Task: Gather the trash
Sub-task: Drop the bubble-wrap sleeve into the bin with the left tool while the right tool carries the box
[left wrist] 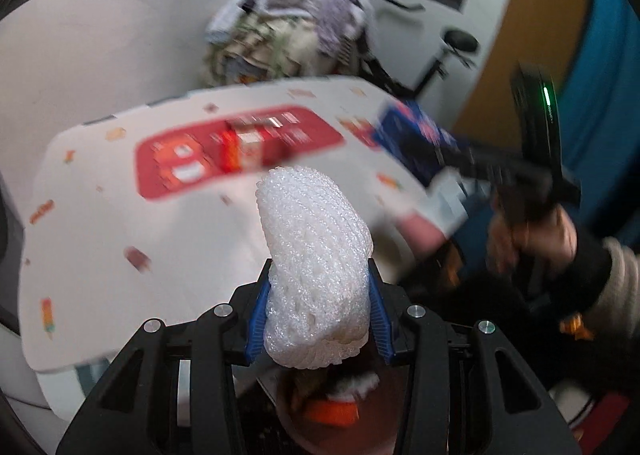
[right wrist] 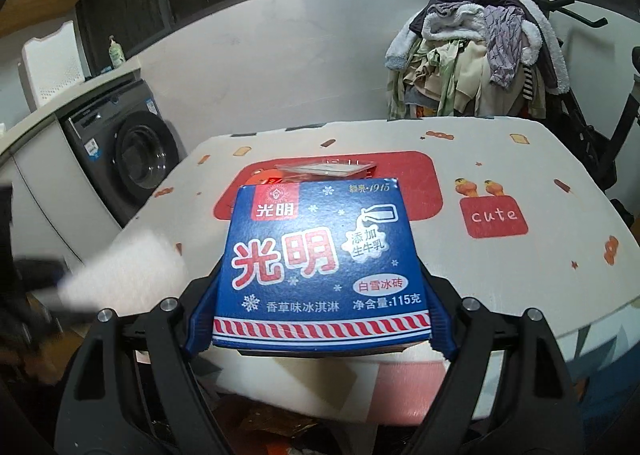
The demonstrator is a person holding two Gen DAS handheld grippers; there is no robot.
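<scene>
Clearly, right gripper clamps blue 光明 carton marked 115克; left gripper pinches foam netting.

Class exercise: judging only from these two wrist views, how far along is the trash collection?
Done: nothing can be confirmed. In hand: the left gripper clamps a white foam net sleeve; the right gripper clamps a blue ice-cream carton. Left: a clear plastic tray remains on the red placemat.

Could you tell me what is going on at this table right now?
A person is clearing trash with two handheld grippers. The left gripper is clamped on a white foam net sleeve; the right gripper holds a blue ice cream box. A clear plastic tray remains on the red mat.
</scene>
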